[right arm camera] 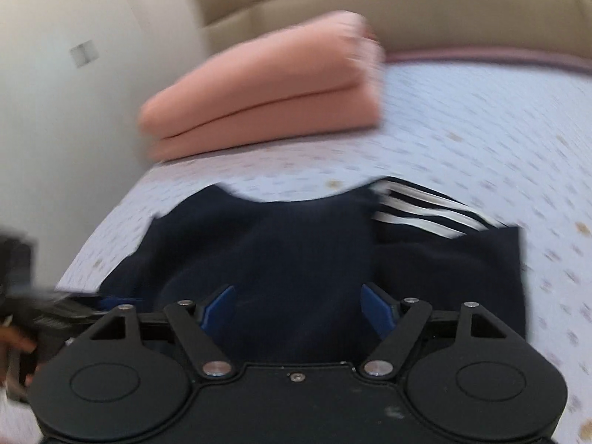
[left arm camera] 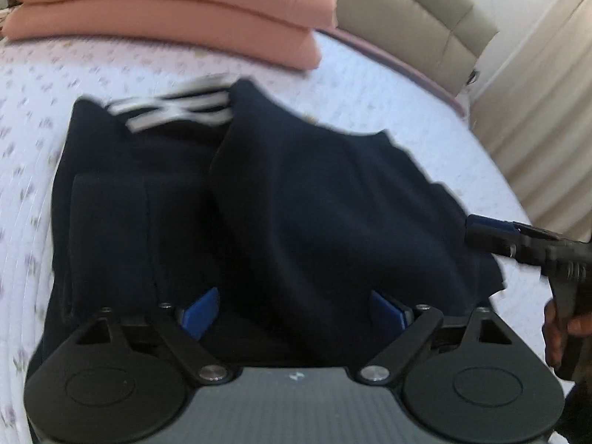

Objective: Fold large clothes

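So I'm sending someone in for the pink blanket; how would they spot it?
On the bed, look toward the beige headboard. The folded pink blanket lies there, beyond the navy garment; it is the only pale, plain thing, without white stripes.

A bed fills both views, its pale sheet point(left arm camera: 351, 85) sprinkled with small floral marks. A padded beige headboard point(left arm camera: 414, 11) runs along the bed's far edge. Beside it hangs a cream curtain point(left arm camera: 547, 85). On the other side stands a plain off-white wall point(right arm camera: 74, 85) bearing a small square switch plate point(right arm camera: 84, 54). Soft, even daylight.
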Demonstrator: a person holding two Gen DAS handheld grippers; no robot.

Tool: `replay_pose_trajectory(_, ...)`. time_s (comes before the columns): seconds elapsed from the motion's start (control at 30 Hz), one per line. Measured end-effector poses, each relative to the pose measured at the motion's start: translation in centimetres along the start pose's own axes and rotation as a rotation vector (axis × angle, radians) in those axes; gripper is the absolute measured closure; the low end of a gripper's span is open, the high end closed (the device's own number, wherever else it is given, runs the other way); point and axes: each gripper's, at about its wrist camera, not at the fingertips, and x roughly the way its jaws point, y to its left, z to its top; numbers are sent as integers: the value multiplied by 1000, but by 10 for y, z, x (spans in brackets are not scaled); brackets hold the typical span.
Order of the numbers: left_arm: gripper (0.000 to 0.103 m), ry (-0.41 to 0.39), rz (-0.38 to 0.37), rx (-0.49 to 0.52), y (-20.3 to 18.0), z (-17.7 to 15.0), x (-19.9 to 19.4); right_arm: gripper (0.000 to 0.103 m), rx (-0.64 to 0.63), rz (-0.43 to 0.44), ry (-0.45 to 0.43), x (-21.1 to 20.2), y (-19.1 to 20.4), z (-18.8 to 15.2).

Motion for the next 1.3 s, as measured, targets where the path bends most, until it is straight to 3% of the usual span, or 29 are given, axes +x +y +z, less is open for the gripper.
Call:
replay_pose_trajectory(0.07, 21, -10, 24, -17, 5, -4, -3, 10, -106, -28, 61, 19, 13, -15)
replay_pose_trajectory(0.13, 21, -12, 55, -19, 6, -8, -11, 4, -206, -163, 129, 37, 18, -34)
replay_pose_trajectory(0.2, 22, -9, 50, -2, 6, -14, -20, 0, -182, -263, 133, 42, 0, -44)
replay_pose_trajectory(0.3, 15, -8, 71, 2, 3, -22, -38, 0, 49, -187, 125, 23, -35, -41)
replay_pose_trajectory(0.37, 14, -16, 109, -9, 3, -32, -57, 0, 79, -147, 81, 4, -41, -39)
replay_pose_trajectory(0.53, 14, -25, 114, -100, 28, -70, -104, 0, 124, -20, -69, -50, -53, -52)
replay_pose_trajectory(0.7, 22, 41, 124, -293, 62, -120, -145, 0, 252, 67, -48, -86, -68, -83)
replay_pose_trajectory(0.87, 35, 130, 81, -465, 76, -167, -167, 0, 256, 4, 27, -122, -74, -133)
replay_pose_trajectory(0.97, 36, 185, 45, -560, 71, -187, -171, 0, 286, -6, 72, -145, -79, -164)
replay_pose_trajectory(1.13, 36, 237, 109, -479, 46, -209, -174, 0, 416, 37, 131, -180, -90, -214)
replay_pose_trajectory(1.3, 36, 295, 82, -494, 35, -246, -184, 0, 484, 66, 149, -222, -86, -255)
